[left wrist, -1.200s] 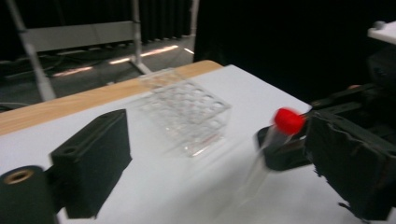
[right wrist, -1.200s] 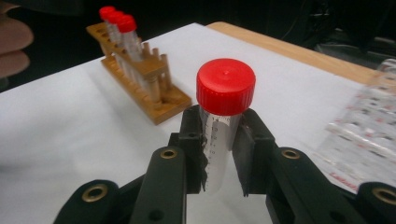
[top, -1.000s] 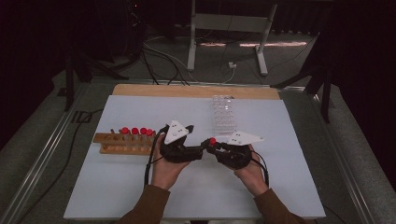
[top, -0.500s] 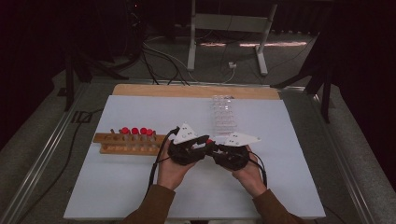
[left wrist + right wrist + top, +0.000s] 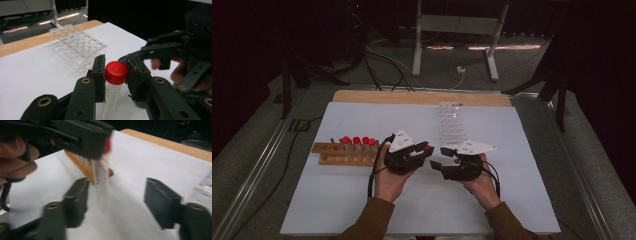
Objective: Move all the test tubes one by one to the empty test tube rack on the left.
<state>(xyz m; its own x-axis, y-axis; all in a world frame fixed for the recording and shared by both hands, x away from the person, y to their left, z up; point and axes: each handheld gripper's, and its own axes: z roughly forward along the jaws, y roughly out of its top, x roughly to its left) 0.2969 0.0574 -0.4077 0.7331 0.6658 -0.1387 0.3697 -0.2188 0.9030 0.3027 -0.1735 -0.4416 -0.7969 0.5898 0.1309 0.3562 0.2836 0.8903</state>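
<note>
A clear tube with a red cap (image 5: 116, 72) hangs upright over the white mat. My left gripper (image 5: 114, 71) is shut on the cap, and its jaws have just been closing. In the high view the left gripper (image 5: 424, 150) points right, tip to tip with the right gripper (image 5: 438, 157). The right gripper (image 5: 117, 195) is open and its jaws have just been opening. The tube (image 5: 101, 180) hangs blurred between them, touching neither pad.
A wooden rack (image 5: 343, 152) with several red-capped tubes lies left of my hands. A clear plastic rack (image 5: 451, 122) stands behind the grippers. The white mat (image 5: 362, 200) covers the table, and a wooden strip (image 5: 422, 97) runs along its far edge.
The left gripper swung right and shut on the tube's red cap. The right gripper's jaws opened off the tube. Both hands stayed near the same spot.
</note>
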